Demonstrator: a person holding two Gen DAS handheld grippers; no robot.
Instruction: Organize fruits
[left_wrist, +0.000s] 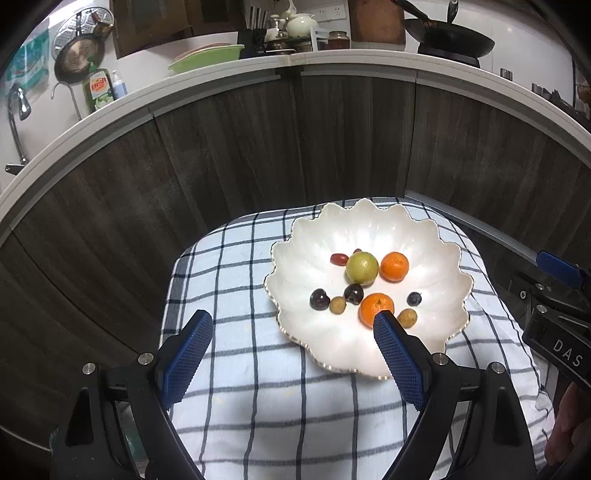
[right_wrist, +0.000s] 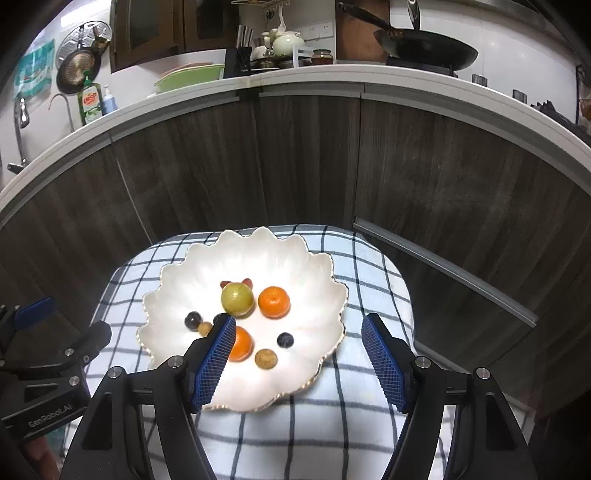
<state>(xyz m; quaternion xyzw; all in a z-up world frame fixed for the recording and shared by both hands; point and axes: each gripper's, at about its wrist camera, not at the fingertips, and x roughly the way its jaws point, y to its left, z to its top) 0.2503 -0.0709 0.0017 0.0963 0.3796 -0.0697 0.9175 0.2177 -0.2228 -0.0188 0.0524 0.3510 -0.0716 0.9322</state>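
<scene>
White scalloped plate (left_wrist: 369, 229) sits on a blue-checked cloth (left_wrist: 236, 266), all the fruit already on it. Green round fruit (left_wrist: 362, 267) near the middle, one orange (left_wrist: 394, 266) just beside it on the right, a second orange (left_wrist: 375, 308) nearer me. Two dark plums (left_wrist: 319, 299) left of that second orange, with a small tan fruit (left_wrist: 337, 305) between and below them. Blueberry-like dark fruit (left_wrist: 414, 298) to the right, another tan fruit (left_wrist: 408, 318) just beside the near orange. Small red fruits (left_wrist: 339, 259) behind the green one; two show in the right wrist view, partly hidden.

My left gripper (left_wrist: 293, 325) hangs above the cloth and the plate's near-left edge, jaws wide apart, nothing between the pads. One blue pad is over bare cloth; the other overlaps the near orange in view, and I cannot tell whether it touches.

My right gripper (right_wrist: 299, 332) hangs over the plate's near-right part, jaws apart, not pressing on anything. Its left pad covers part of the near orange in view; whether it touches I cannot tell.

Each gripper shows at the edge of the other's camera. Behind the cloth: dark wood-grain cabinet fronts (right_wrist: 295, 155) under a white counter (right_wrist: 406, 79), a wok (right_wrist: 428, 51) on top.
</scene>
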